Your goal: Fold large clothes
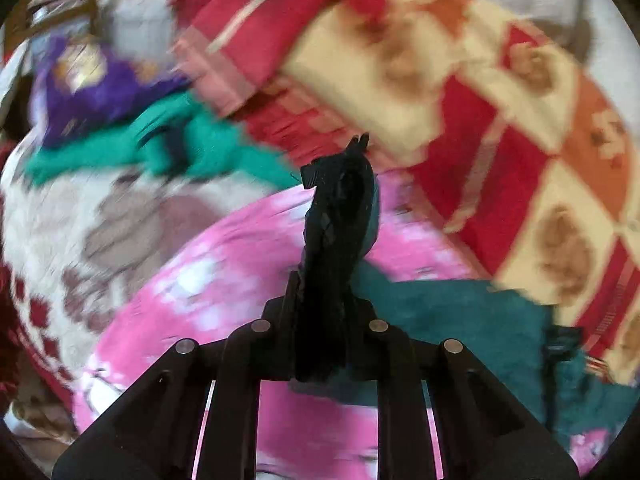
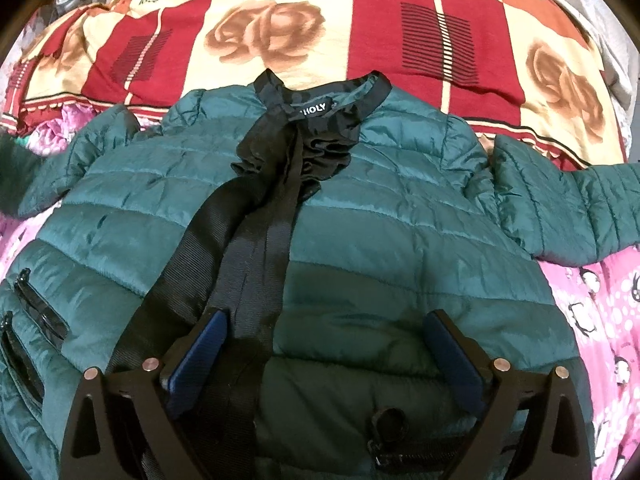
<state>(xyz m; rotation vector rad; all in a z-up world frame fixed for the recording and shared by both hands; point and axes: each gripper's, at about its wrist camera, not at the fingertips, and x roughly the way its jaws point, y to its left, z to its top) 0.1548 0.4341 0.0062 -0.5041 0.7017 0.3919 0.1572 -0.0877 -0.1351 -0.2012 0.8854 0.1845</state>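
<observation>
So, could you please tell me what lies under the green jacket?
The green jacket lies on pink printed bedding, its collar end over a red rose-patterned blanket. Whatever is directly beneath it is covered.

**Two wrist views over one bed**

The left wrist view is aimed along its fingers, close above a pink sheet (image 1: 224,280), and is blurred. The right wrist view is held low over a green jacket (image 2: 360,216), looking towards its collar. The jacket (image 1: 460,320), the pink sheet (image 2: 608,304) and a rose blanket (image 1: 520,152) (image 2: 264,32) are shared by both.
</observation>
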